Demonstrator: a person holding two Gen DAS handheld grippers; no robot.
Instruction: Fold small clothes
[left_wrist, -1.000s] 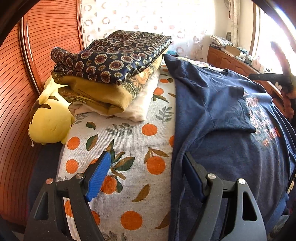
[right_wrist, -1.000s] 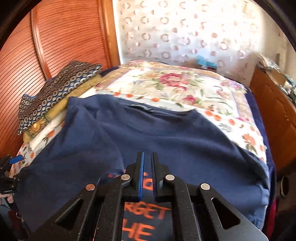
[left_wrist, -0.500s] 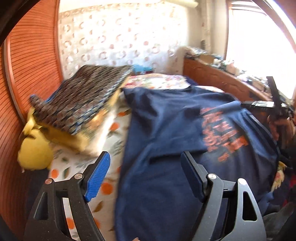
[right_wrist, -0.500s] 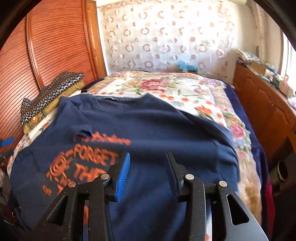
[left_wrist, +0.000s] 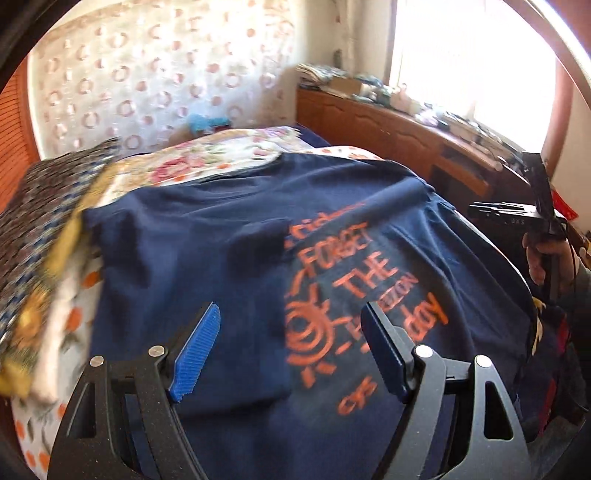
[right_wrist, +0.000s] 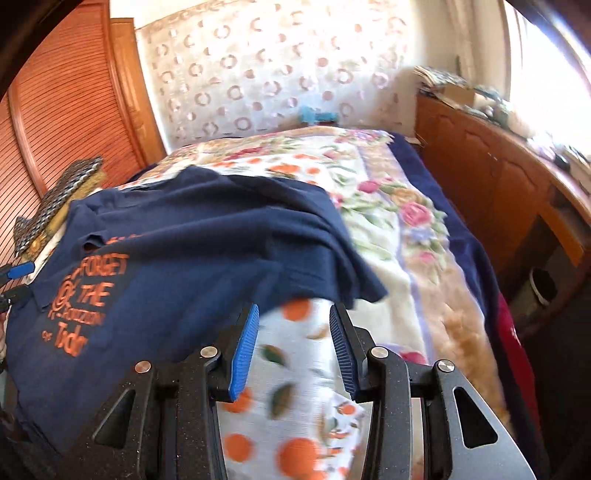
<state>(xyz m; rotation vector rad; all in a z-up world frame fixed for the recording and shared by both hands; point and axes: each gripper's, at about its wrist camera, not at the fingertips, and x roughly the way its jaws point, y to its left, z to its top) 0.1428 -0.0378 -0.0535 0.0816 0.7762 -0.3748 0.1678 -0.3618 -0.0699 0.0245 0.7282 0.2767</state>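
Navy T-shirt (left_wrist: 229, 236): spread across the bed, print side up, filling the centre of the left wrist view and the left half of the right wrist view. Orange lettering (left_wrist: 354, 273) reads "FORGET THE", with a ringed sun motif below it and further words too blurred to read. A sleeve lies folded inward over the chest, its edge covering the start of the top line of print. The fabric shows soft creases. In the right wrist view the shirt's right-hand edge lies turned over in a thick fold, ending at a loose corner near frame centre.

Orange-print sheet (right_wrist: 295, 376): exposed beneath the shirt at lower centre of the right wrist view. Floral blanket (right_wrist: 399, 221): covers the bed at centre right.

Folded stack of patterned cloths (left_wrist: 33, 236): at the left edge of the left wrist view, just beside the shirt.

Left gripper (left_wrist: 291, 343): jaws wide apart, over the shirt's print, nothing between the pads.

Right gripper (right_wrist: 293, 343): jaws partly apart, over the bare sheet just below the shirt's loose corner, gripping nothing.

Wooden dresser (left_wrist: 391, 129): upper right, cluttered on top.
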